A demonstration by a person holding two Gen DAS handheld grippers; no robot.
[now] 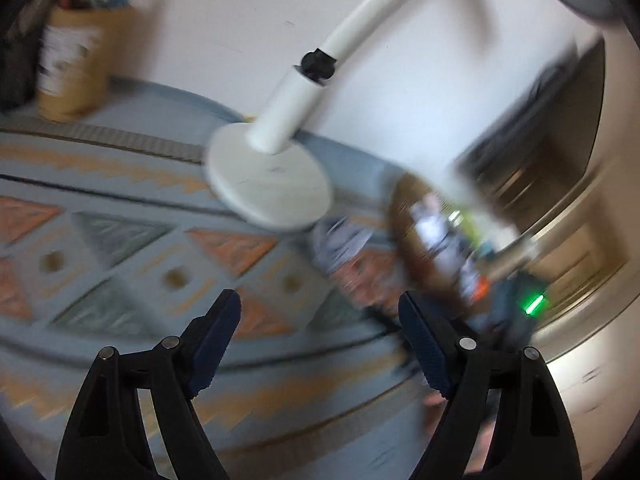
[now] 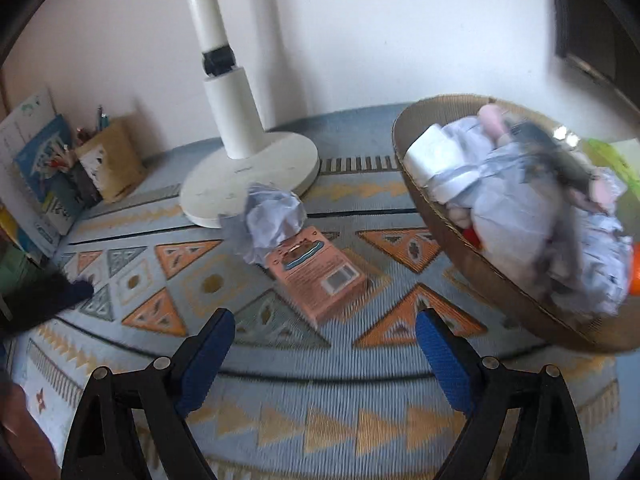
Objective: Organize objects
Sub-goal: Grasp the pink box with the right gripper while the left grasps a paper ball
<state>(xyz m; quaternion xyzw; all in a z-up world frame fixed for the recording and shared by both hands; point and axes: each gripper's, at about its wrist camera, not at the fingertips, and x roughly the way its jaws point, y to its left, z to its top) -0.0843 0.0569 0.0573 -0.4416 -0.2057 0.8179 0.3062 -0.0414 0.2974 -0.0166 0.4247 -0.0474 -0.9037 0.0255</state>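
Both pairs of jaws are standing apart with nothing between them: the left gripper [image 1: 320, 344] and the right gripper [image 2: 326, 354] are each hovering over a woven rug in pale blue with orange and grey triangles [image 2: 400, 392].

Ahead of the right gripper and a little left of its centre line, a flat salmon-pink printed cardboard packet [image 2: 316, 272] is lying on the rug, well clear of the blue ribbed fingertips [image 2: 204, 364]. A crumpled ball of pale blue-white paper [image 2: 272, 220] is sitting just behind the packet, touching its far end and overlapping the round white base of a white floor-standing pole [image 2: 248, 176]. To the right, a shallow round brown cardboard tray [image 2: 472, 256] is tilting up off the rug, heaped with crumpled paper, white rolls and soft pinkish items; its near rim is passing just beyond the right fingertip.

In the left wrist view everything is smeared by motion. The crumpled paper [image 1: 340, 240] and the brown tray [image 1: 416, 248] are showing as blurs ahead and to the right of the left gripper, near the white pole's base [image 1: 268, 184].

A tan cardboard pen holder [image 2: 114, 164] is standing against the plain white wall [image 2: 360, 40] at the rug's far left, beside an upright blue-covered book [image 2: 48, 160].
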